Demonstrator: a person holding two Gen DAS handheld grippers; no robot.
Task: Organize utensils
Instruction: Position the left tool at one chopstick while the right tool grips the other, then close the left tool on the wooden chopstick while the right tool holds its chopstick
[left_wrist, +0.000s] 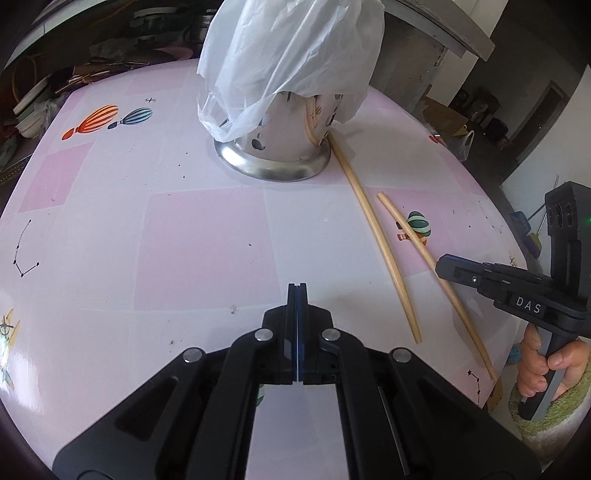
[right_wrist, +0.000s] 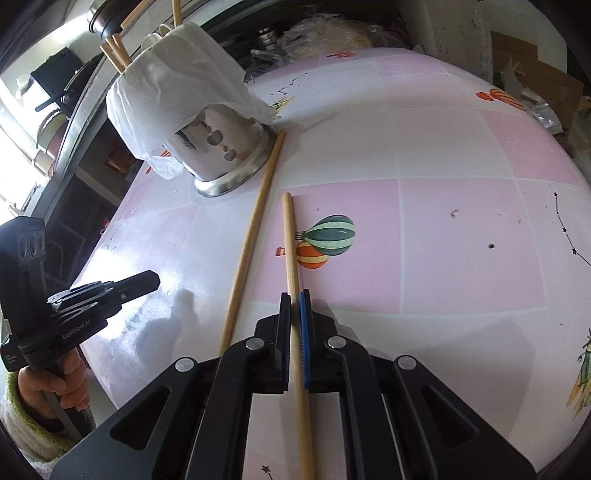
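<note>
The right gripper (right_wrist: 294, 295) has its black fingers closed on a pale wooden chopstick (right_wrist: 290, 236) that points toward twelve o'clock. A second wooden chopstick (right_wrist: 251, 236) lies at eleven o'clock, its far end touching the perforated steel utensil holder (right_wrist: 225, 147) draped in white plastic (right_wrist: 177, 85). The left gripper (left_wrist: 297, 286) is pressed closed on nothing above the glossy pink-checked counter (left_wrist: 207, 240). Cluttered shelves stand beyond.

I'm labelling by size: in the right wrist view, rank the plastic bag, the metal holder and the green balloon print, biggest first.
1. Plastic bag
2. Metal holder, partly hidden by the bag, so its rank is unsure
3. Green balloon print, though nearer the camera
</note>
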